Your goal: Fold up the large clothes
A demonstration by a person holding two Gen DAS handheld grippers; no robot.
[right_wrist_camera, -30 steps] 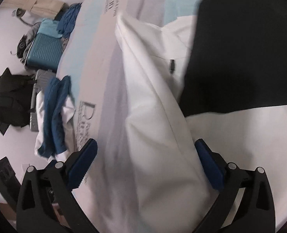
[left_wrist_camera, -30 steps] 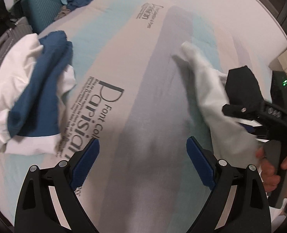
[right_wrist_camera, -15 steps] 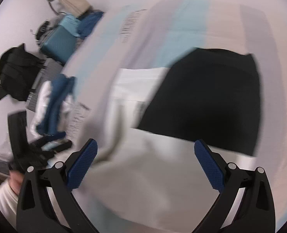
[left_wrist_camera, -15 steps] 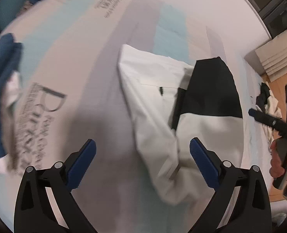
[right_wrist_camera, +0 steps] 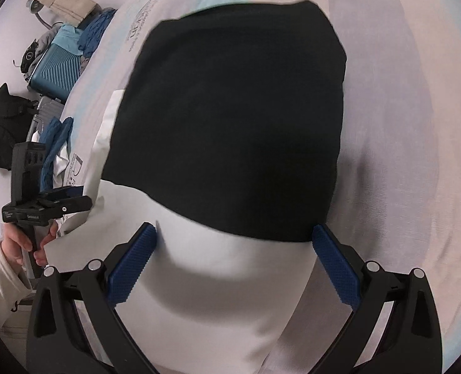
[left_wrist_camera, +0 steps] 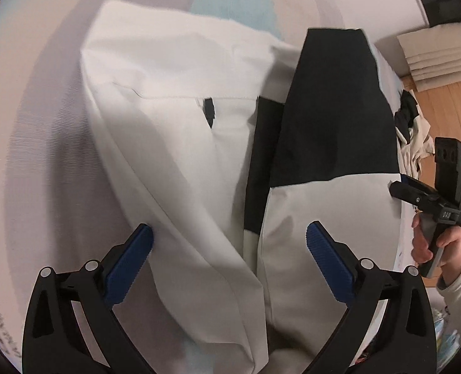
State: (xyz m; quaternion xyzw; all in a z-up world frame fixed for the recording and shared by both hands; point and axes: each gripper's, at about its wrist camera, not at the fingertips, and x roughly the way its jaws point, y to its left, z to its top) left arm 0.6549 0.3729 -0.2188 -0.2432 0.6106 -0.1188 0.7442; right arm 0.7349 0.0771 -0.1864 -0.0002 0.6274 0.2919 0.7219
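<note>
White and black fabric makes up the large garment (left_wrist_camera: 180, 143), which lies spread across the bed (left_wrist_camera: 43, 118), partly folded lengthwise. Its white section sits toward the left in the left wrist view, with a seam and a small black tab (left_wrist_camera: 209, 112) near the middle. A wide black panel (right_wrist_camera: 230, 118) covers the upper right part, bordered below by more white cloth. A long crease runs down the garment between the two halves.

Above the near end of the garment hangs the left gripper (left_wrist_camera: 229, 243), pointing steeply down with its jaws spread wide and nothing pinched; the blue pads (left_wrist_camera: 130, 261) stand over the white cloth without pressing it. The right gripper (right_wrist_camera: 233, 249) hovers over the border of the black panel and the white cloth, its jaws likewise spread wide and clamping nothing. Each gripper is held by a hand (left_wrist_camera: 430, 243) in a pale sleeve (left_wrist_camera: 458, 283).

Beyond the garment, the bed cover shows pale pink, grey and light blue stripes with printed lettering. A blue and white pile of clothes (right_wrist_camera: 56, 143) lies at the far left edge of the bed. On the floor past it stand a teal suitcase (right_wrist_camera: 56, 71) and a black bag (right_wrist_camera: 3, 124).
</note>
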